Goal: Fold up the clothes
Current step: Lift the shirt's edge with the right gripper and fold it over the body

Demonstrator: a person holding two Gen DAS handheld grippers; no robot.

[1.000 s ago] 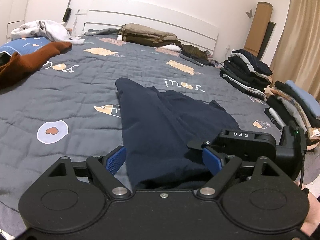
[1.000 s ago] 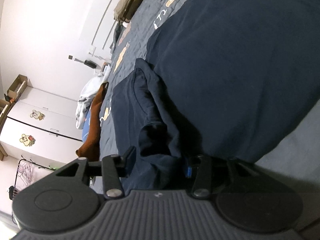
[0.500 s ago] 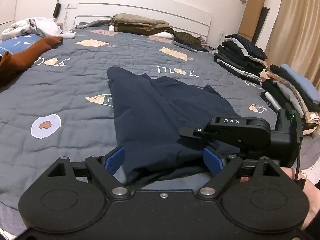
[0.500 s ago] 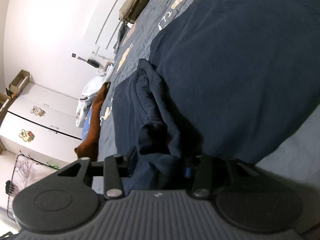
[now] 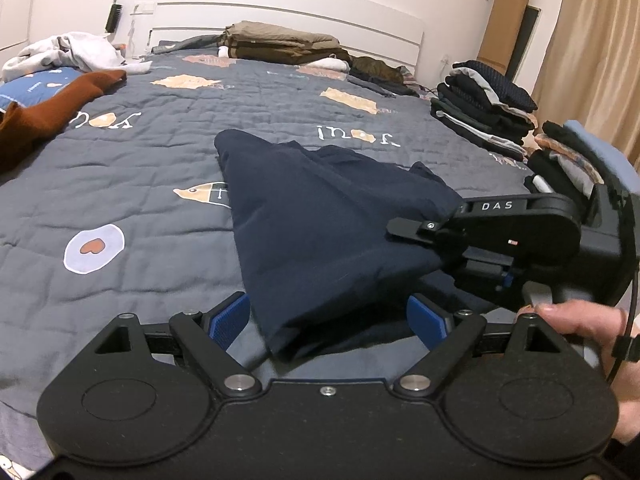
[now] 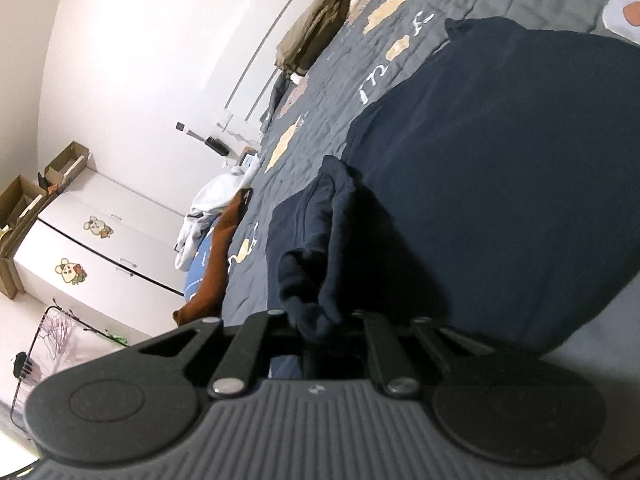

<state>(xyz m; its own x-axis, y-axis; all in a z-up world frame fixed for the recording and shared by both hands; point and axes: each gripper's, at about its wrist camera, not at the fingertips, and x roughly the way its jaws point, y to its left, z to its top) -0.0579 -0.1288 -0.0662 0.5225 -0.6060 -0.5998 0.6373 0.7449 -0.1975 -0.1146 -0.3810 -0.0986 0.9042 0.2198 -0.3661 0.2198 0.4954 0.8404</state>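
A dark navy garment lies partly folded on the grey quilted bed. Its near corner hangs between my left gripper's blue pads. My left gripper is open, its jaws wide apart around that corner. My right gripper comes in from the right, turned on its side, and is shut on the garment's right edge. In the right wrist view the right gripper pinches a bunched fold of the navy garment, which spreads out ahead.
Folded clothes stacks stand along the bed's right edge. A rust-brown garment and white clothes lie at the far left. Olive-brown clothes sit by the headboard. White cabinets show in the right wrist view.
The right gripper has pulled the garment's right edge farther right and up, stretching the cloth. The left gripper has drawn back a little, so the near corner now sits between its open jaws.
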